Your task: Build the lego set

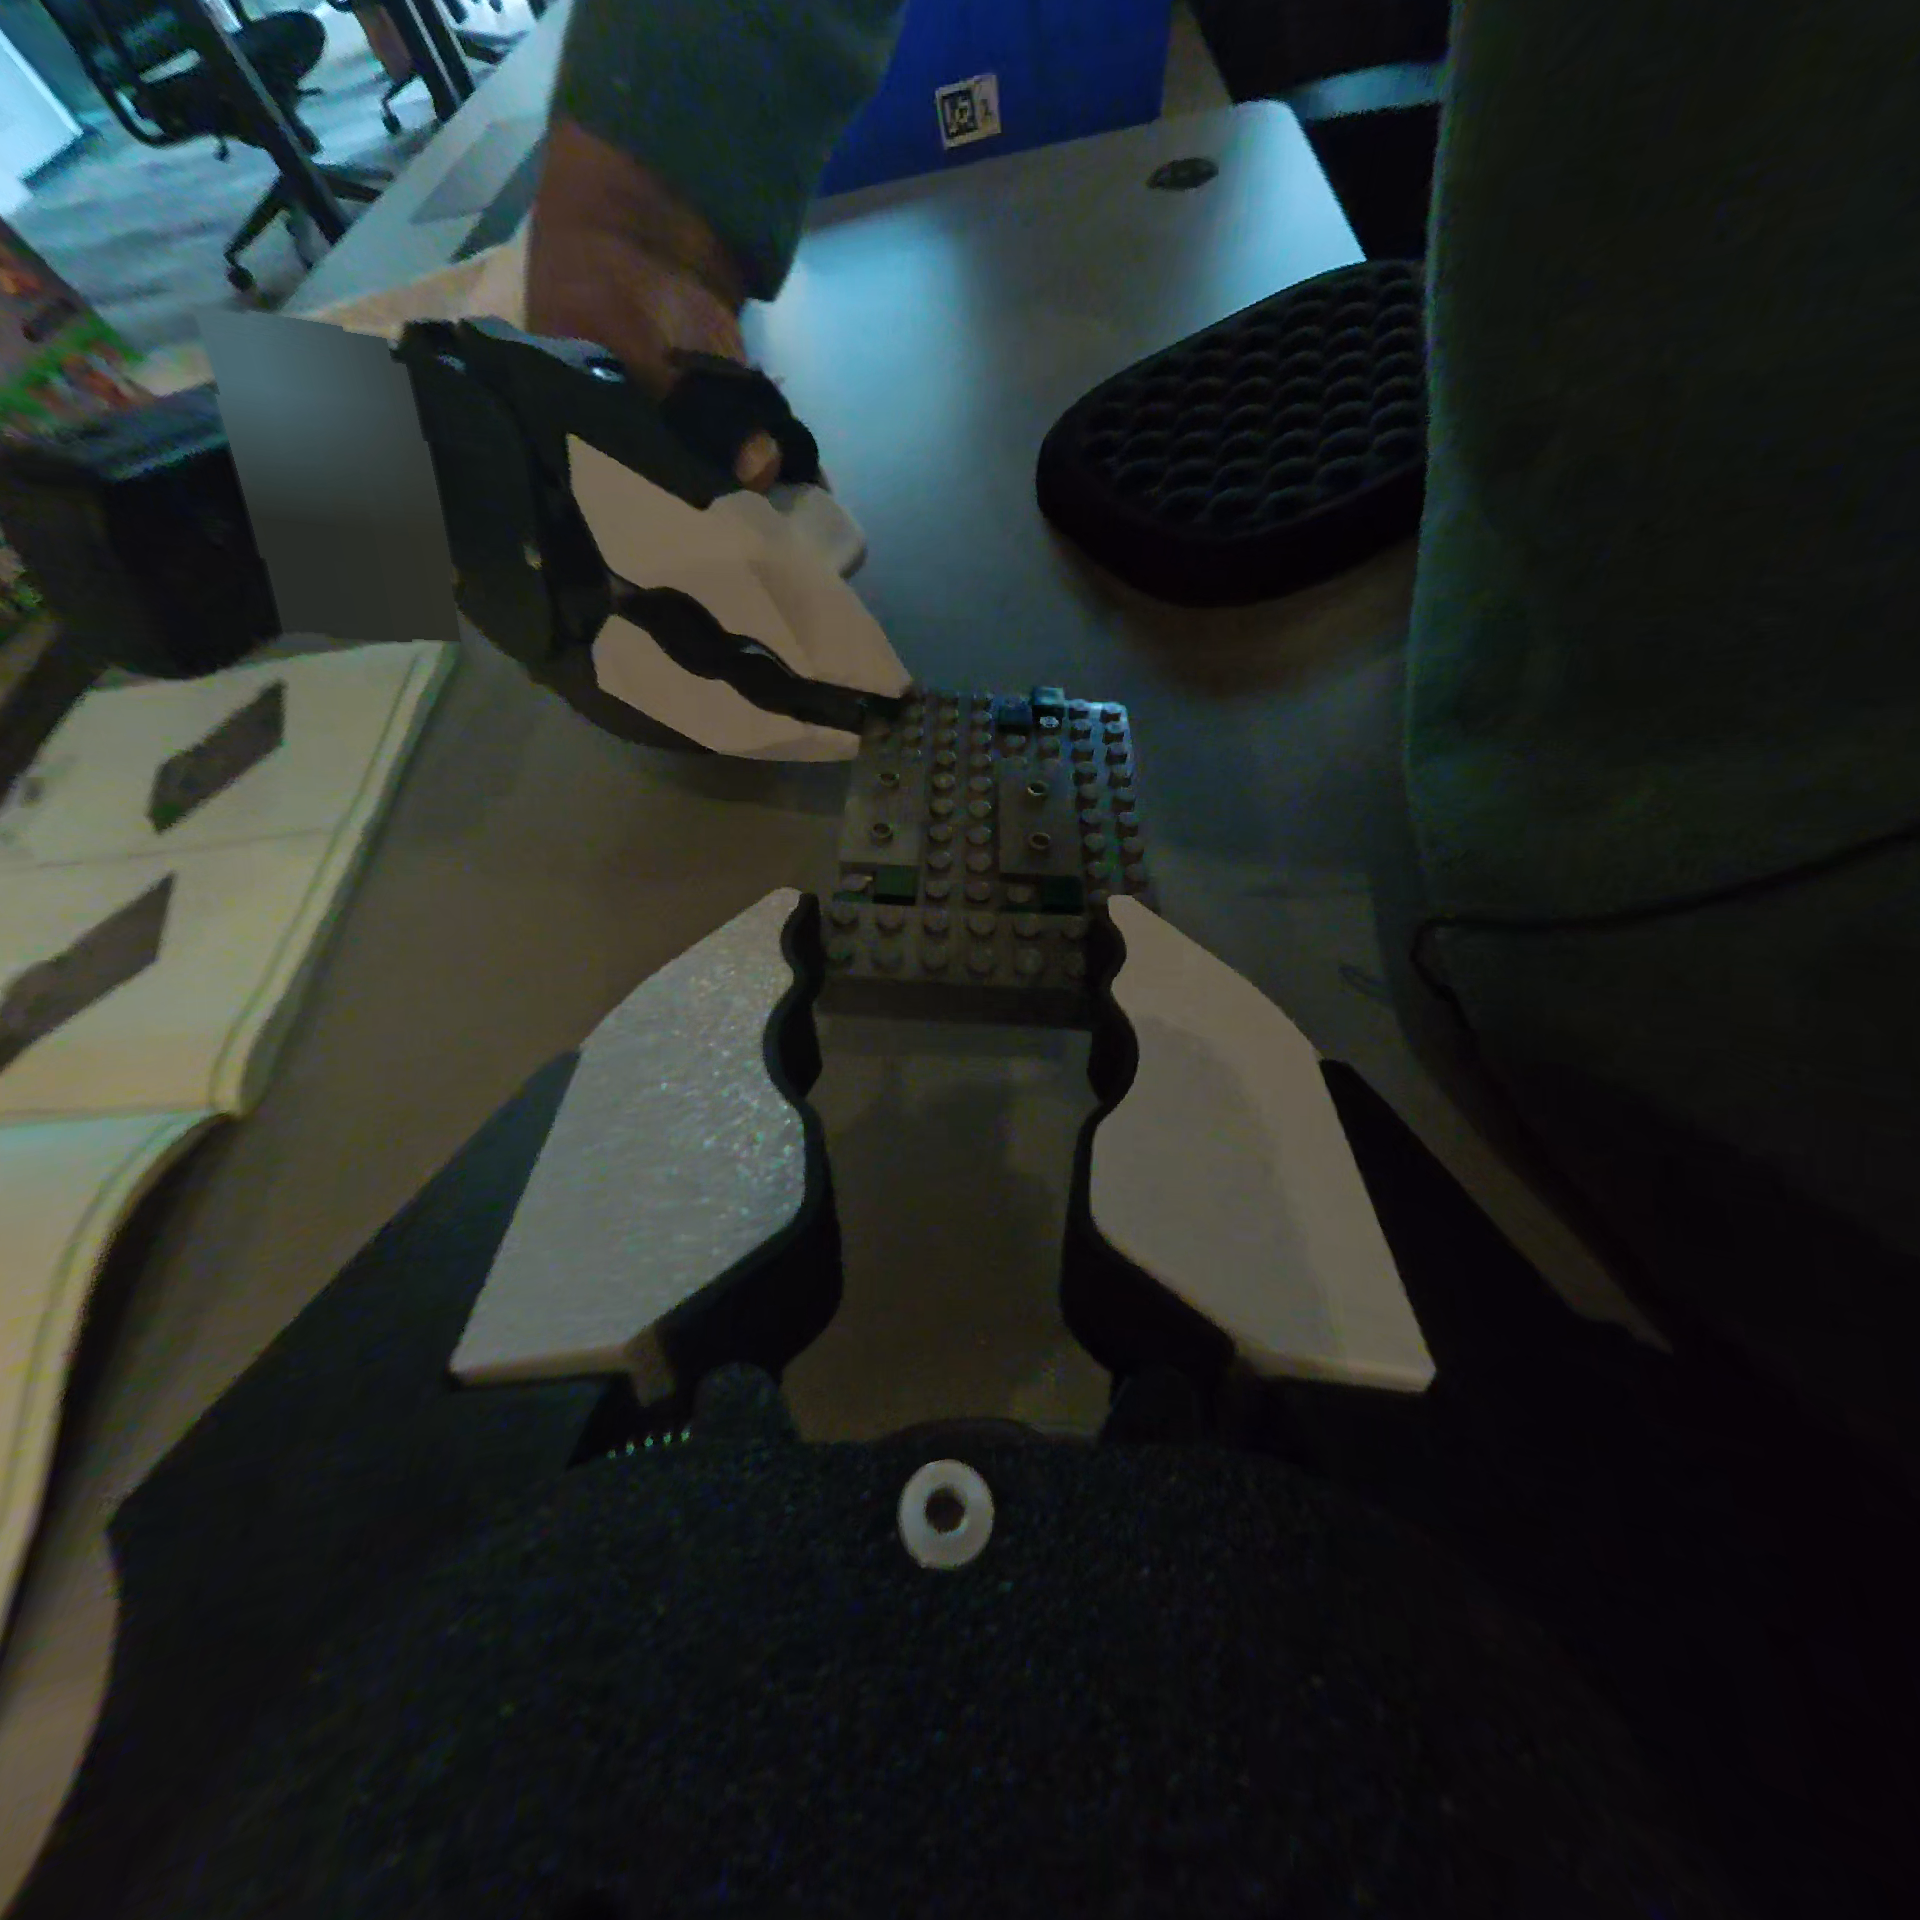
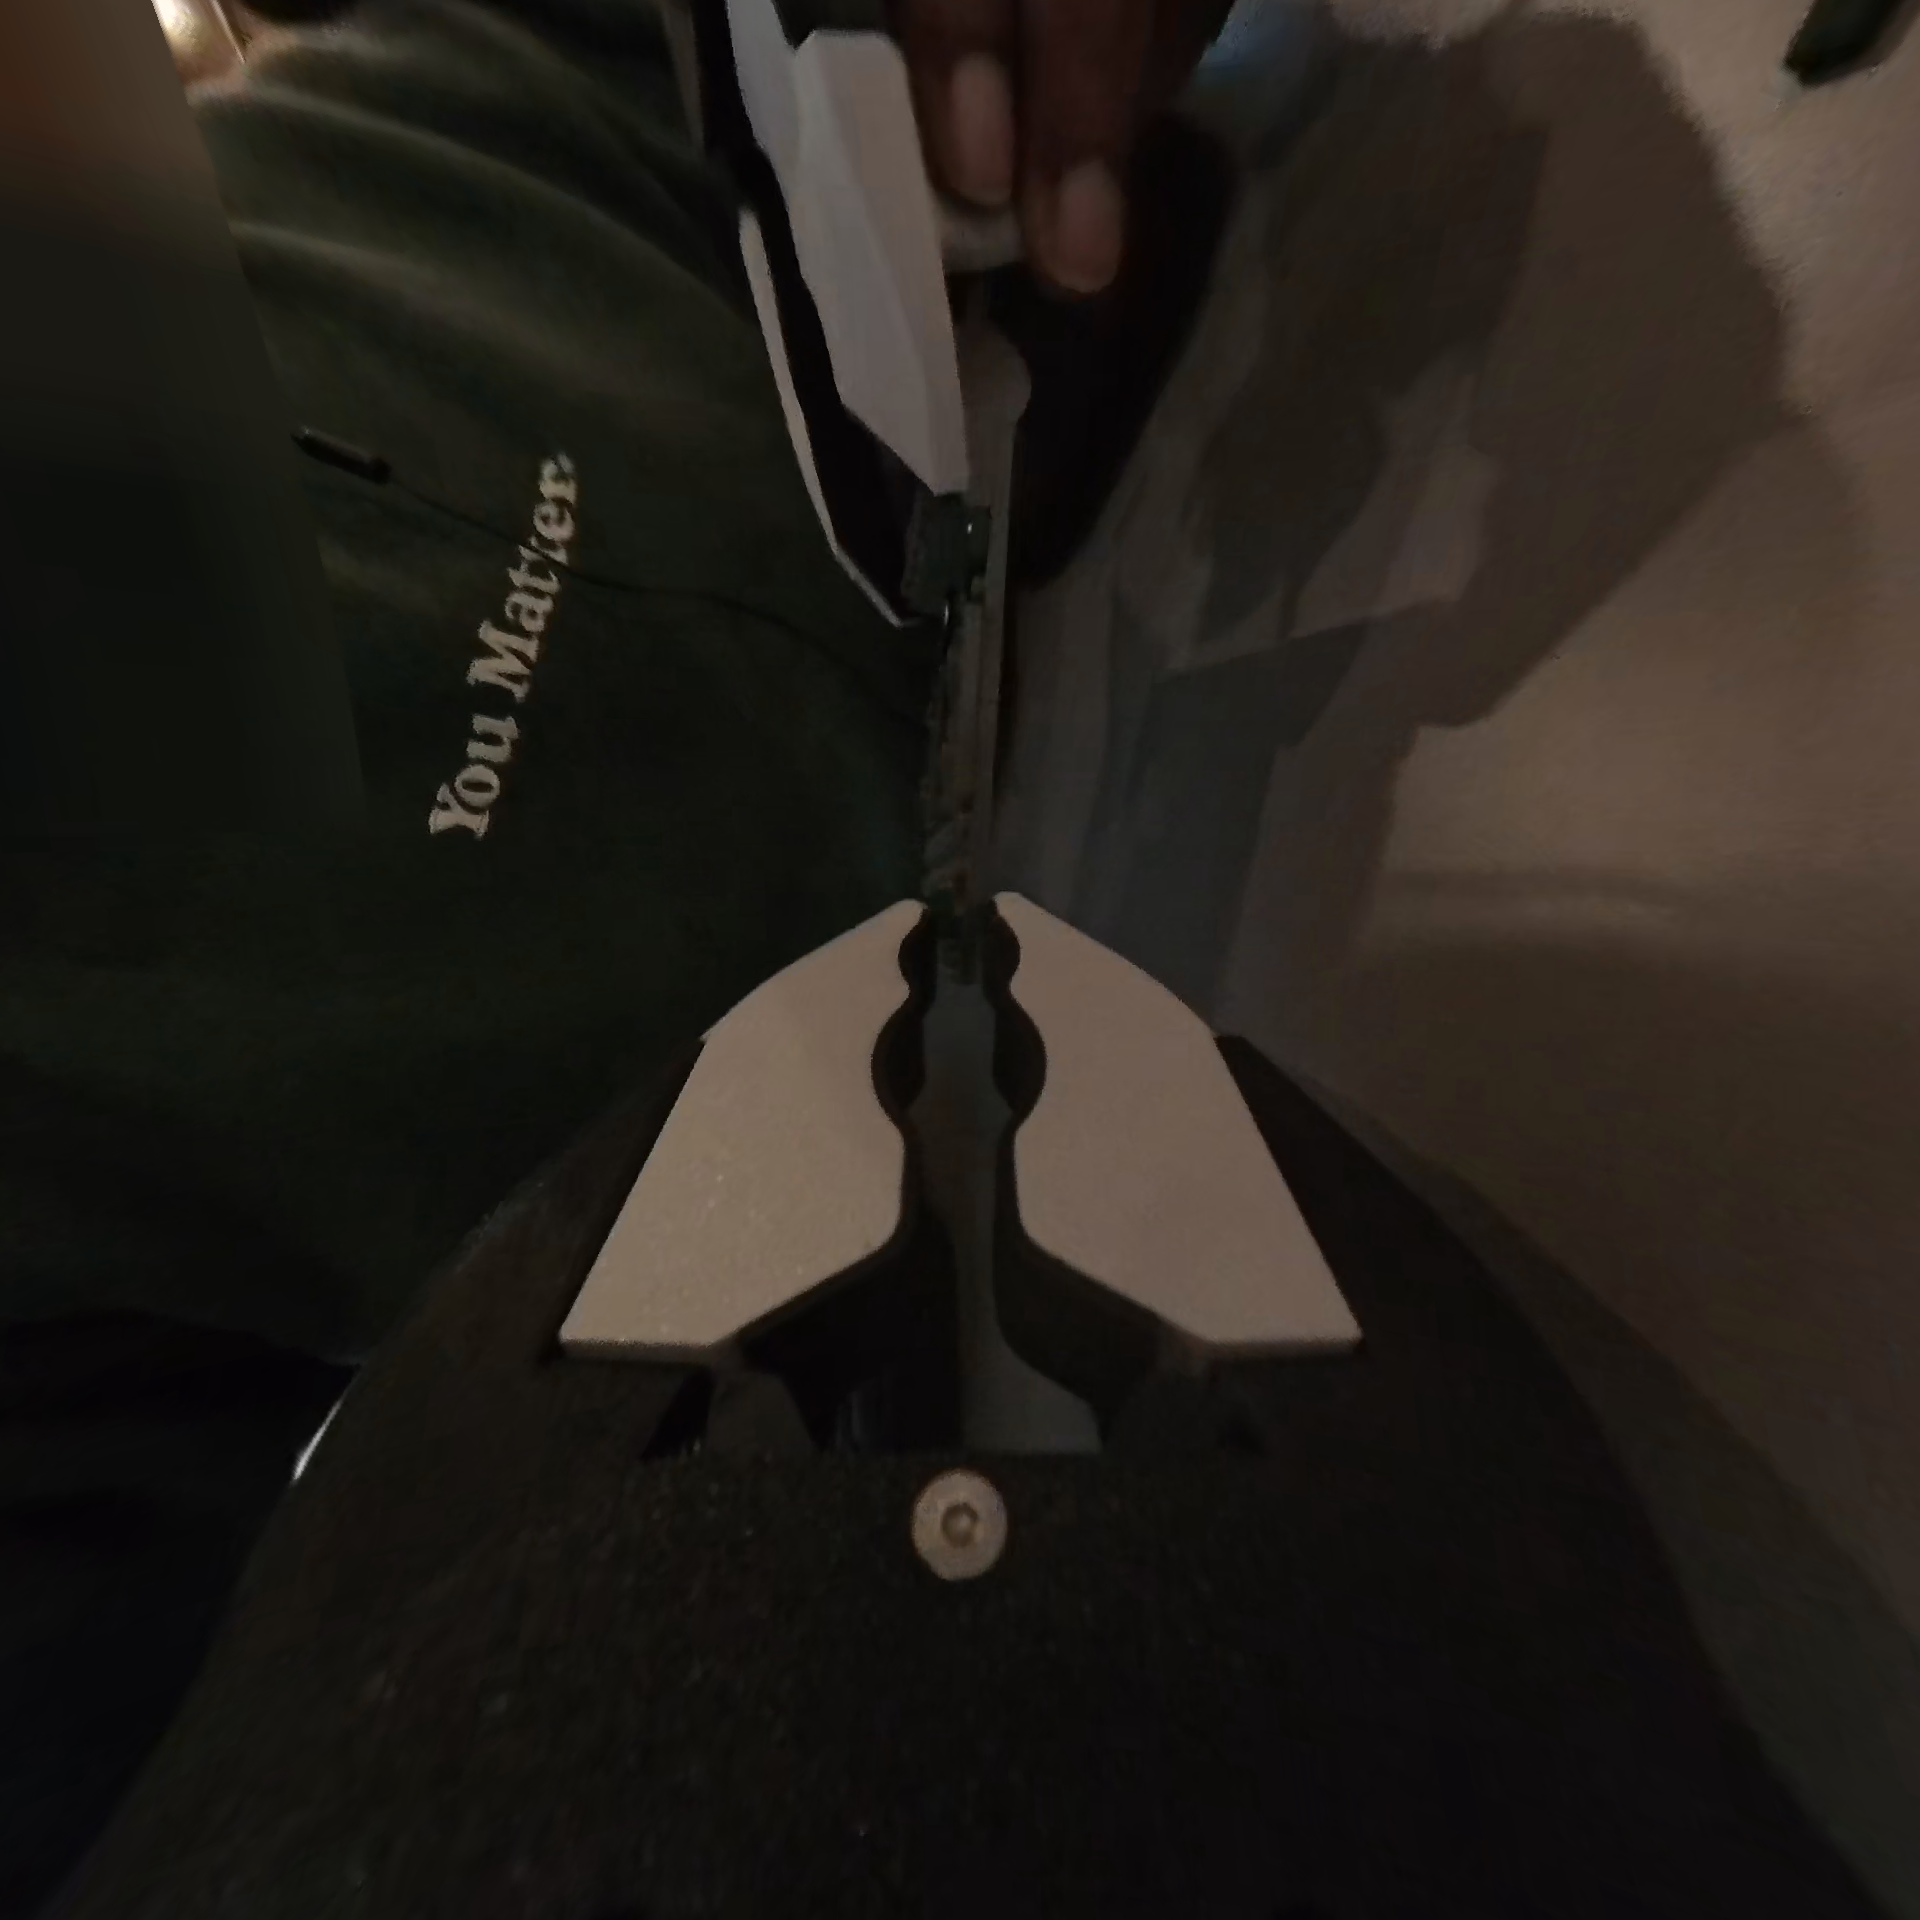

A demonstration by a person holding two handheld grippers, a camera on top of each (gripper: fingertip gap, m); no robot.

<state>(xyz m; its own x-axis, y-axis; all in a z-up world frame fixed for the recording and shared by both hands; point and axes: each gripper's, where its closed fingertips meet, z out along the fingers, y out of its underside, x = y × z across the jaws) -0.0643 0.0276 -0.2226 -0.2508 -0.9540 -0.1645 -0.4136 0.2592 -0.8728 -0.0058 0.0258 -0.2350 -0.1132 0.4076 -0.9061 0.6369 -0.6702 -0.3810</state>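
My left claw [image 1: 961, 956] grips the near end of the lego plate [image 1: 987, 821], one finger pressed against each side edge, so the jaws stand about as wide as the plate. The plate is dark grey and studded, with a few small green pieces near my fingertips and a small dark brick [image 1: 1047, 694] at its far edge. It is held level above the grey table [image 1: 582, 883] — whether its underside touches the table I cannot tell.

My right claw [image 1: 883, 704] comes in from the far left, its white fingers nearly together, pinching the plate's far left corner. In the right wrist view the plate [image 2: 971, 727] shows edge-on, running straight away from me, and my right claw [image 2: 961, 909] is narrowed onto its thin edge — the left claw's white finger [image 2: 883, 312] shows at the far end.

An open instruction booklet [image 1: 177, 883] lies on the table to the left. A black pad with a honeycomb pattern [image 1: 1236, 436] sits far right, well apart from the plate. My dark green sweater [image 1: 1662, 468] fills the right side, and a blue box [image 1: 997, 94] stands at the table's far edge.
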